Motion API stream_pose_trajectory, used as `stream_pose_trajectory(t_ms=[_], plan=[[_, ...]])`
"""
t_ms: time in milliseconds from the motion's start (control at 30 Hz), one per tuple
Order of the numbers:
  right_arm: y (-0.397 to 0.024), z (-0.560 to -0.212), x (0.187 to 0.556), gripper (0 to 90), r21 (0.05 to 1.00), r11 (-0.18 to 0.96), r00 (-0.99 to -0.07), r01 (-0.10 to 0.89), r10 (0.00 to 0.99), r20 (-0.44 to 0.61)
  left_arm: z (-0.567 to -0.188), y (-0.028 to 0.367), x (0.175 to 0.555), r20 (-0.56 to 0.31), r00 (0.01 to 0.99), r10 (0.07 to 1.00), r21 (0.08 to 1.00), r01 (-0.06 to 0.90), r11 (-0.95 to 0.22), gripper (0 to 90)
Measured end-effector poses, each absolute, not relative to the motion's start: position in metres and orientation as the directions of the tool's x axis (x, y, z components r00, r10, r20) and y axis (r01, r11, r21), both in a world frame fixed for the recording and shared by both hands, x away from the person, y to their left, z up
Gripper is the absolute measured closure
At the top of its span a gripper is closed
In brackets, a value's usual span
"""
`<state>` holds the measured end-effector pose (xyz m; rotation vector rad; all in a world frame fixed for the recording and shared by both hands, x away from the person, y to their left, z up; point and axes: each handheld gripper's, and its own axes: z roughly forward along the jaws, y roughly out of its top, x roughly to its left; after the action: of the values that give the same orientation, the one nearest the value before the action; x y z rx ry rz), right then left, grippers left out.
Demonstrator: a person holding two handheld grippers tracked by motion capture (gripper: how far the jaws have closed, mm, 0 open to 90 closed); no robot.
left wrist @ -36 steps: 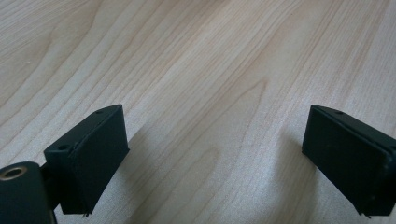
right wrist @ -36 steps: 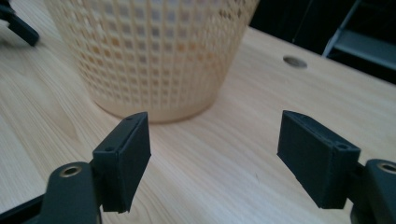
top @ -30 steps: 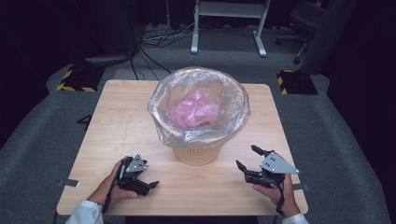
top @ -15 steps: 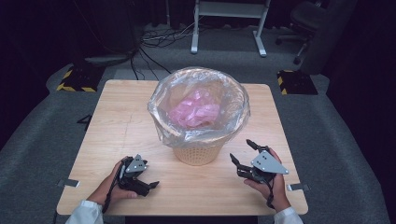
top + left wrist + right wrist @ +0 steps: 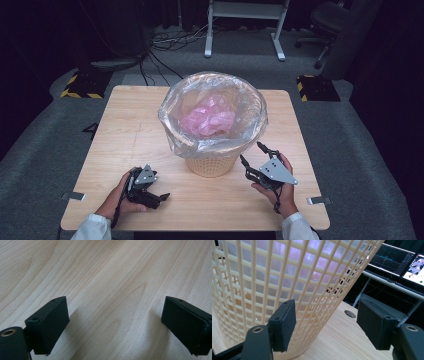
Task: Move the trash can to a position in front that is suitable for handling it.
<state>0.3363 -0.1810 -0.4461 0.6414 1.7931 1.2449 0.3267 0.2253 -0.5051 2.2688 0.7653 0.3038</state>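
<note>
Your left tool (image 5: 161, 196) rests wide open and empty near the worktop's (image 5: 125, 130) near-left corner. Your right tool (image 5: 254, 159), open and empty, points at the basket (image 5: 212, 165) mid-worktop

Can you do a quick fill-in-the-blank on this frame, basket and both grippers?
1. The basket is lined with a clear plastic ___.
2. The crumpled material inside is ___ in colour.
3. The right gripper points toward the ___.
4. The left gripper has its jaws ___ above bare table.

Missing words: bag; pink; basket; open
</note>
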Motion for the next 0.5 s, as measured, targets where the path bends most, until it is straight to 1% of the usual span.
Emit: stream_pose_trajectory(t_ms=[67,100,133,167,300,500], plan=[[-0.179,-0.446,0.336,31.8,0.927,0.370,-0.519,-0.063,0.781,-0.347,-0.504,0.226,0.328,-0.002,0.800,0.600,0.695,0.433,-0.575,9.4],[-0.178,-0.445,0.335,31.7,0.927,0.370,-0.517,-0.063,0.782,-0.348,-0.504,0.226,0.329,-0.004,0.800,0.600,0.697,0.433,-0.572,12.1],[-0.178,-0.445,0.335,31.7,0.927,0.370,-0.517,-0.063,0.782,-0.348,-0.504,0.225,0.330,-0.003,0.802,0.598,0.696,0.431,-0.574,12.1],[-0.177,-0.445,0.335,31.1,0.927,0.371,-0.517,-0.065,0.781,-0.349,-0.503,0.223,0.331,0.013,0.806,0.592,0.698,0.417,-0.583,13.2],[-0.177,-0.445,0.336,30.8,0.927,0.370,-0.525,-0.061,0.778,-0.345,-0.503,0.221,0.333,0.022,0.811,0.585,0.700,0.405,-0.588,13.7],[-0.177,-0.445,0.335,30.6,0.930,0.364,-0.545,-0.047,0.771,-0.329,-0.503,0.223,0.342,0.009,0.799,0.601,0.702,0.423,-0.573,14.6]])
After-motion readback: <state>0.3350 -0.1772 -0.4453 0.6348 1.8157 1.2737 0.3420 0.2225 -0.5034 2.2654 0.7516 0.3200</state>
